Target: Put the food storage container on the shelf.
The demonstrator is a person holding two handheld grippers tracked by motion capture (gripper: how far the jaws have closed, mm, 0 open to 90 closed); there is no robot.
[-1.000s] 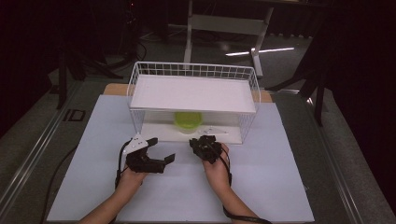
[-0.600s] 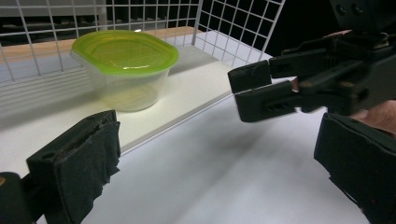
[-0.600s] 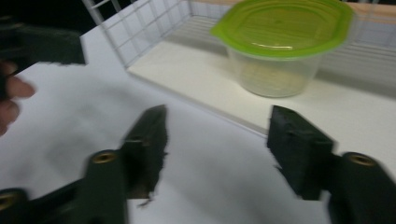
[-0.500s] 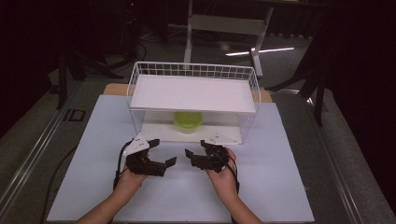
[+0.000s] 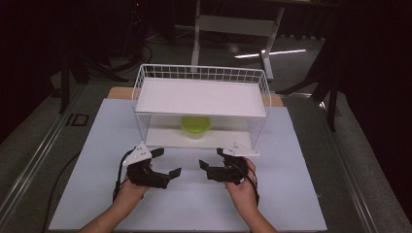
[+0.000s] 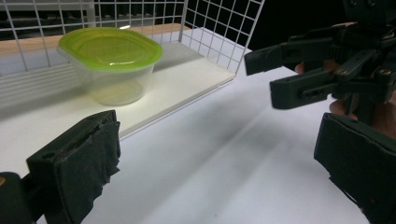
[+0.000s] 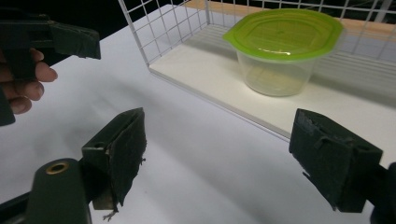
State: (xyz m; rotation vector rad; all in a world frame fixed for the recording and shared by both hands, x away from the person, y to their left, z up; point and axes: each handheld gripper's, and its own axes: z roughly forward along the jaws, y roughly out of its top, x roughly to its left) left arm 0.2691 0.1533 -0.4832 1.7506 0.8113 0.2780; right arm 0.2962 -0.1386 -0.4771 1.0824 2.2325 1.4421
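— What is changed since a second ago?

— The right gripper (image 5: 212, 159) is drawn back from the wire rack (image 5: 201, 73) and turned toward the left gripper (image 5: 166, 162); its jaws have just been opening, and nothing is seen between them.

— And the materials?

— A clear plastic container (image 7: 279, 67) with a rounded lime-green lid (image 7: 286, 32) is set on the rack's smooth white lower shelf (image 7: 224, 79). The rack is made of thin white wire grid.

— The left claw?

— It is spread wide in front of the rack, and nothing is gripped.
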